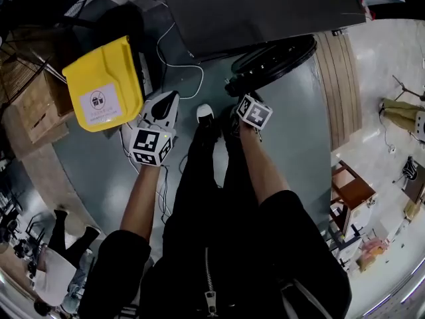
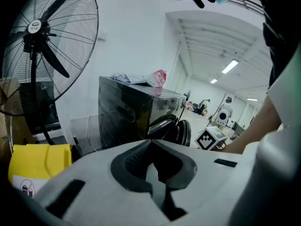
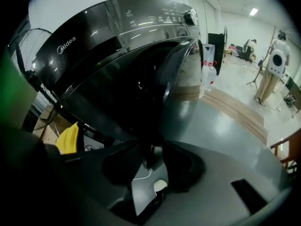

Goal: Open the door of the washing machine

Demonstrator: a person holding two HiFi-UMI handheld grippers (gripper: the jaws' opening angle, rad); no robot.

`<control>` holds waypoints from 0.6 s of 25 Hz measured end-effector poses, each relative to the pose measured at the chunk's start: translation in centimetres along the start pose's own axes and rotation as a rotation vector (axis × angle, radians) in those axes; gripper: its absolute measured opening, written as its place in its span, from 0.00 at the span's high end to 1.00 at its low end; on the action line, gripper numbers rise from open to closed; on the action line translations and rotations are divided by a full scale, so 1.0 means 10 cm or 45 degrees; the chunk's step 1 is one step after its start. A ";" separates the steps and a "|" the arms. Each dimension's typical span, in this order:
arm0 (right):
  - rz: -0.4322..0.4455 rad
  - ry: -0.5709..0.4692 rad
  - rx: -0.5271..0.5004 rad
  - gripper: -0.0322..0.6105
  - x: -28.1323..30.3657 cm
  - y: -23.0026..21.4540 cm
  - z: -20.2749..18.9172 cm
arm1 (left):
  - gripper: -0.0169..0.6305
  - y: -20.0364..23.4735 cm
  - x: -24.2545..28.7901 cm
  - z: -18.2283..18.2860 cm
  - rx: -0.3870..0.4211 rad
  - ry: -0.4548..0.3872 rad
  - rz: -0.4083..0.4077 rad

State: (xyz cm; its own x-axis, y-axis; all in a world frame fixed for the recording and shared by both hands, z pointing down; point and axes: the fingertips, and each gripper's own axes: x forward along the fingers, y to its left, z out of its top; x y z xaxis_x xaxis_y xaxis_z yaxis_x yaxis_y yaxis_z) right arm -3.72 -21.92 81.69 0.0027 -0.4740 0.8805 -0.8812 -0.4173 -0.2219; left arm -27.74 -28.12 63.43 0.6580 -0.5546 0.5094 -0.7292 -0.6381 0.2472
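The washing machine (image 3: 89, 41) looks heavy and will stay put. Its round door (image 3: 186, 74) hangs ajar at the machine's front, stiff, hinged and glossy, probably slippery, so the free rim looks the best hold. The right tool (image 3: 149, 163) is before the machine, jaws apart and empty. The left tool (image 2: 151, 149) is off to the machine's side, tips together on nothing.

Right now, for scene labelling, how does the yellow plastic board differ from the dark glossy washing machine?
The yellow plastic board is bright and matte; the dark glossy washing machine reflects light. The board is much smaller than the machine. Both stand on the grey floor.
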 end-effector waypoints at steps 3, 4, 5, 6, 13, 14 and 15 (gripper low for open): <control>0.023 0.020 -0.044 0.75 -0.10 -0.20 -0.12 | 0.97 -0.20 0.12 0.06 0.040 0.012 -0.056; 0.035 0.018 -0.056 0.75 -0.13 -0.27 -0.14 | 0.97 -0.27 0.17 0.08 0.053 0.013 -0.073; 0.048 0.013 -0.068 0.75 -0.16 -0.34 -0.16 | 0.97 -0.35 0.22 0.11 0.068 0.014 -0.090; 0.059 0.007 -0.079 0.75 -0.19 -0.40 -0.18 | 0.97 -0.42 0.28 0.13 0.084 0.015 -0.107; 0.060 0.045 -0.117 0.79 -0.45 -1.06 -0.39 | 0.97 -1.11 0.63 0.28 0.158 0.027 -0.196; 0.058 0.060 -0.125 0.79 -0.48 -1.17 -0.42 | 0.97 -1.23 0.68 0.29 0.163 0.029 -0.206; 0.054 0.072 -0.134 0.79 -0.52 -1.28 -0.45 | 0.97 -1.34 0.74 0.30 0.168 0.030 -0.215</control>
State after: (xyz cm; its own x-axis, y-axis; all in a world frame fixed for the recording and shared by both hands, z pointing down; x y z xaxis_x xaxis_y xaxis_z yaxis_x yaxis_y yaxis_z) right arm 5.47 -10.67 81.86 -0.0595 -0.4441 0.8940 -0.9247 -0.3128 -0.2169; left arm -12.56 -25.30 61.42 0.7632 -0.4220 0.4893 -0.5768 -0.7862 0.2216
